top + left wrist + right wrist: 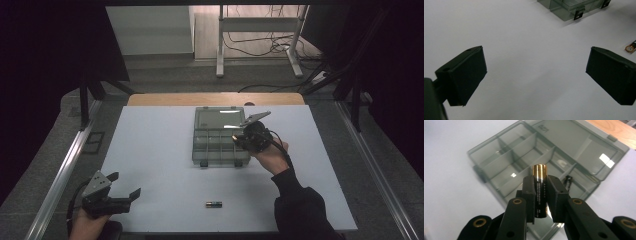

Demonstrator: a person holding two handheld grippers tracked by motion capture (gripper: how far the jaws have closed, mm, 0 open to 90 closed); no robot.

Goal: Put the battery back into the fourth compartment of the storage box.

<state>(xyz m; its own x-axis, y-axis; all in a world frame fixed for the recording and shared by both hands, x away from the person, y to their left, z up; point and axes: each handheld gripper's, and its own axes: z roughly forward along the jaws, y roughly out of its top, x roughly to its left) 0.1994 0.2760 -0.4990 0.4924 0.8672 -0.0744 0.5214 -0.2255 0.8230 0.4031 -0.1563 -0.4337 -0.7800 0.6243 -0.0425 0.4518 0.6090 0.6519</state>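
Observation:
A clear grey compartment box (220, 134) lies open in the middle of the white table, its lid folded back. My right gripper (250, 136) hovers over the box's right side, shut on a black and gold battery (540, 187) held upright above the compartments (524, 160). Another battery (568, 181) lies in a compartment at the right. A second loose battery (214, 204) rests on the table near the front edge, also at the right edge of the left gripper view as the battery (631, 47). My left gripper (121, 192) stands open at the front left, nothing between its fingers.
The white table top (150, 150) has a wooden strip (215, 99) along its far edge. Metal rails (65, 165) run along both sides. A stand with cables (260, 45) is on the floor beyond.

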